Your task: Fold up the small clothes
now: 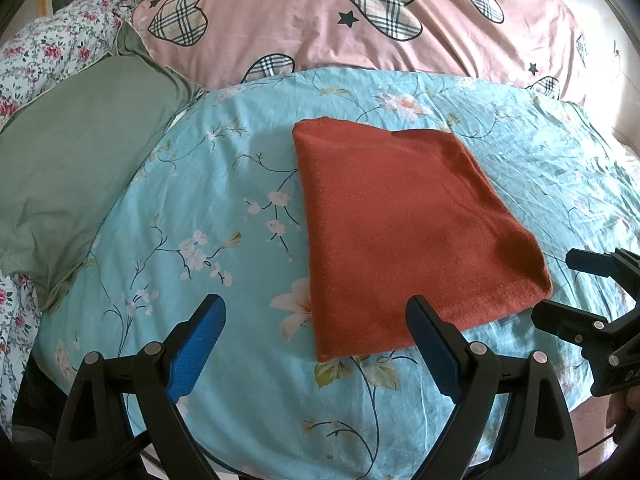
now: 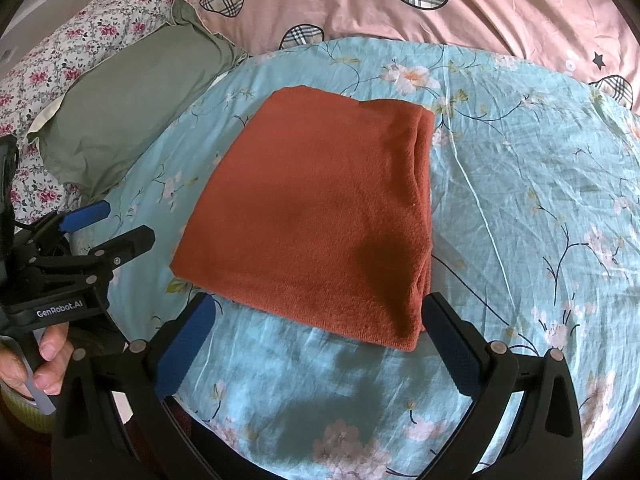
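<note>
The left gripper (image 1: 316,316) and the right gripper (image 2: 320,312) both hover spread wide and empty at the near edge of the folded rust-red cloth (image 1: 404,232), which lies on the blue flowered sheet (image 1: 224,208) with free room around, and only the right view shows its layered fold edge and a hand (image 2: 36,360).

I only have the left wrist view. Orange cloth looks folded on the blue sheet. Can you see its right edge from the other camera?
Observer: Yes. In the right wrist view the cloth shows stacked folded layers along its right edge.
Operator: Is the right gripper holding it?
Observer: No. The right gripper is open, its fingers either side of the cloth's near edge, empty.
Operator: And my left gripper from there?
Observer: The left gripper is open, off the cloth's left side above the sheet. A hand holds its grip.
</note>
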Available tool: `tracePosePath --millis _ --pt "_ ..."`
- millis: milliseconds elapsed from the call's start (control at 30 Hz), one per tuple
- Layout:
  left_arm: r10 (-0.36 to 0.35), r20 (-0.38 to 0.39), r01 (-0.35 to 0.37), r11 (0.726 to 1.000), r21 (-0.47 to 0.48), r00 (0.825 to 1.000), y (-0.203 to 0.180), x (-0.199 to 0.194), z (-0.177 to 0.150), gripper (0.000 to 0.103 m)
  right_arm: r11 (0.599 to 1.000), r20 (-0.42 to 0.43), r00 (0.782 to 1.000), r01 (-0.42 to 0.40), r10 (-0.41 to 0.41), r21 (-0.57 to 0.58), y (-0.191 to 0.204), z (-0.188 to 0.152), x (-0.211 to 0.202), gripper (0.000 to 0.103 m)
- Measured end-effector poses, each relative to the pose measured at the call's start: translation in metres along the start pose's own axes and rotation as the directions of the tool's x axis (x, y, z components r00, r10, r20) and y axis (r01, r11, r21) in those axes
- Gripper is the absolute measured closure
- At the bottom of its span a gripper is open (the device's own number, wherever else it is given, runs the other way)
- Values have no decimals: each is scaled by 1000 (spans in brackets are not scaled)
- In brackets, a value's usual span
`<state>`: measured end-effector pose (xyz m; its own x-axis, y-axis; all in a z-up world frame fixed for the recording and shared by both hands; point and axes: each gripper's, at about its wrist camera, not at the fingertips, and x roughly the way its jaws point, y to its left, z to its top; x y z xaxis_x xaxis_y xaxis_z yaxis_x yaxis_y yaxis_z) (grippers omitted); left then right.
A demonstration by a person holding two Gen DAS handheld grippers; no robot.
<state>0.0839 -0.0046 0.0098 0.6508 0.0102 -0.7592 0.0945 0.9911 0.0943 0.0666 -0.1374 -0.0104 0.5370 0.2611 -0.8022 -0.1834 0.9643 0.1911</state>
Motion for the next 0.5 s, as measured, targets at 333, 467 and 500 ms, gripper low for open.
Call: tracePosePath --millis 333,467,500 --pt "-1 -2 1 1000 1 1000 0 0 0 11 1000 -1 1000 0 0 0 -1 -1 1 0" --pt "-2 -3 2 1000 1 1000 2 2 1 11 1000 -2 1000 0 0 -1 -1 0 1 0" --pt "-2 -4 2 1000 1 1000 1 2 1 11 1000 -2 1000 0 0 -1 -1 0 1 0"
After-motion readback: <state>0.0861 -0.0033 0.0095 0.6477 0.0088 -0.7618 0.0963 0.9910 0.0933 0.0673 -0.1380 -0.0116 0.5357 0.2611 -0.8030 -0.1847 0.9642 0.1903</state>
